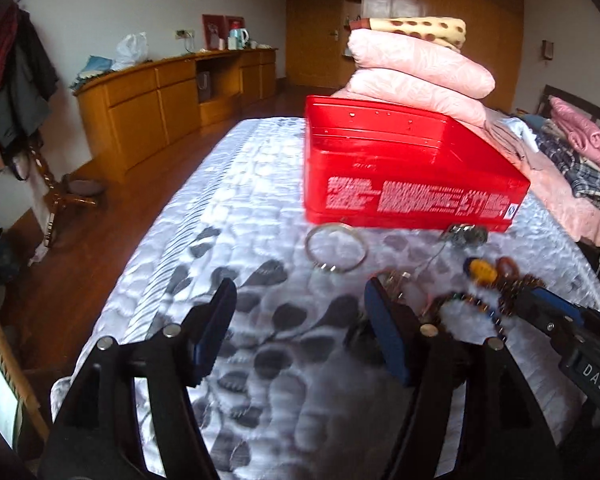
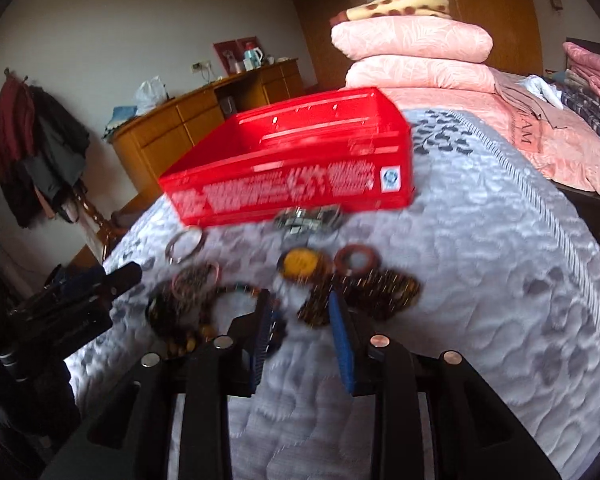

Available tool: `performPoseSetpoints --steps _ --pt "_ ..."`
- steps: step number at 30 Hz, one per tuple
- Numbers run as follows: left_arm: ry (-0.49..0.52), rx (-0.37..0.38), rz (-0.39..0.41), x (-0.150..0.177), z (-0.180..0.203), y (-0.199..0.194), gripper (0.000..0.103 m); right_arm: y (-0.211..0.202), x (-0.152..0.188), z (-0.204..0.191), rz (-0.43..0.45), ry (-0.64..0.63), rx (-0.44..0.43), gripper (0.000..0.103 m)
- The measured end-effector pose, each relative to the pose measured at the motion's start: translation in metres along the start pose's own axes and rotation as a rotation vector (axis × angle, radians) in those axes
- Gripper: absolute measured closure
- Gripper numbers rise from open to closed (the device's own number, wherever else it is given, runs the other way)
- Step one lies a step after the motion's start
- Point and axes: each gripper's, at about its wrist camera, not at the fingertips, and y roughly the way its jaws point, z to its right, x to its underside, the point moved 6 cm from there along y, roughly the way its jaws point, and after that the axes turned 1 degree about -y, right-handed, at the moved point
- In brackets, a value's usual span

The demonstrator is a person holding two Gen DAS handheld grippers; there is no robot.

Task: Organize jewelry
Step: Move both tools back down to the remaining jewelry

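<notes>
A red open box point(image 1: 404, 168) stands on the quilted bed; it also shows in the right wrist view point(image 2: 296, 160). In front of it lie a silver bangle point(image 1: 336, 250), a silver watch point(image 1: 466, 235), a yellow-centred ring point(image 1: 482, 270) and dark bead bracelets point(image 1: 460, 304). My left gripper point(image 1: 300, 300) is open and empty above the quilt, left of the beads. My right gripper point(image 2: 300, 304) is open and empty, low over the dark bead bracelets point(image 2: 376, 288). The bangle point(image 2: 185, 245), watch point(image 2: 306, 218) and yellow ring point(image 2: 302, 264) lie beyond it. The view is blurred.
Pink pillows point(image 1: 416, 76) and folded clothes point(image 1: 576, 148) sit on the bed behind the box. A wooden sideboard point(image 1: 172, 96) runs along the left wall. A coat rack point(image 1: 16, 80) stands at far left. The bed's edge point(image 1: 148, 248) drops to a wood floor.
</notes>
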Motion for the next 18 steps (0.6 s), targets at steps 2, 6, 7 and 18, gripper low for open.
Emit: performPoseSetpoints --steps 2,6,7,18 --pt "0.013 -0.011 0.014 0.005 0.001 -0.003 0.038 0.000 0.004 -0.004 -0.004 0.004 -0.014 0.073" --pt "0.024 0.006 0.008 0.013 0.007 -0.006 0.038 0.000 0.005 -0.012 0.001 -0.017 -0.011 0.073" --pt "0.028 0.009 0.006 0.014 0.009 -0.006 0.038 -0.001 0.005 -0.015 0.001 -0.021 -0.021 0.073" --pt "0.026 0.019 -0.005 0.028 0.010 -0.009 0.038 0.006 0.016 -0.024 -0.031 -0.040 -0.026 0.076"
